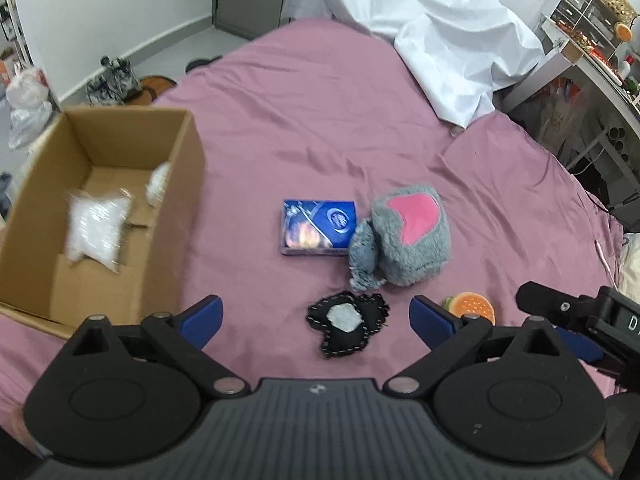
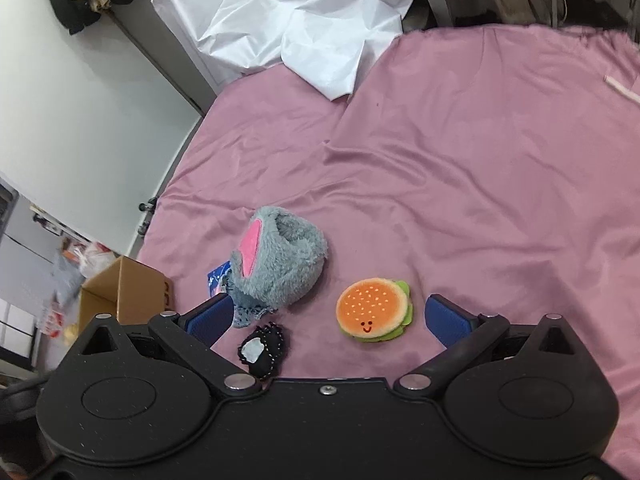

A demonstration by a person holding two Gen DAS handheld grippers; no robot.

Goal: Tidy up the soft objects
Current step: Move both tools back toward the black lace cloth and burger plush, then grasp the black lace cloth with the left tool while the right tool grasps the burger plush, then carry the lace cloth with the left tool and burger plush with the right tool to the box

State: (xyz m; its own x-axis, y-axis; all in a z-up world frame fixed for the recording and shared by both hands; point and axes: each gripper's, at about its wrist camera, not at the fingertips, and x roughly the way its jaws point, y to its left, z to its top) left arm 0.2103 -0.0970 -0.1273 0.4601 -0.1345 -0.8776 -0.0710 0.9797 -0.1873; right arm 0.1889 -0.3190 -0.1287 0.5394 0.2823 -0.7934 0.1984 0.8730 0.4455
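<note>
On the pink bed sheet lie a grey plush with a pink patch [image 1: 404,236] [image 2: 280,258], a black heart-shaped pad with a white patch [image 1: 346,324] [image 2: 261,350], a burger plush [image 1: 472,306] [image 2: 374,310] and a blue box [image 1: 318,226]. A cardboard box [image 1: 188,168] at the left holds a white soft bag [image 1: 96,226]. My left gripper [image 1: 316,320] is open and empty above the black pad. My right gripper [image 2: 328,320] is open and empty, with the burger plush between its fingers' line.
A white sheet [image 1: 440,40] [image 2: 288,20] lies bunched at the far edge of the bed. A desk with clutter [image 1: 600,48] stands at the right. The floor with bags [image 1: 28,100] is at the left. The right gripper's body [image 1: 580,312] shows in the left wrist view.
</note>
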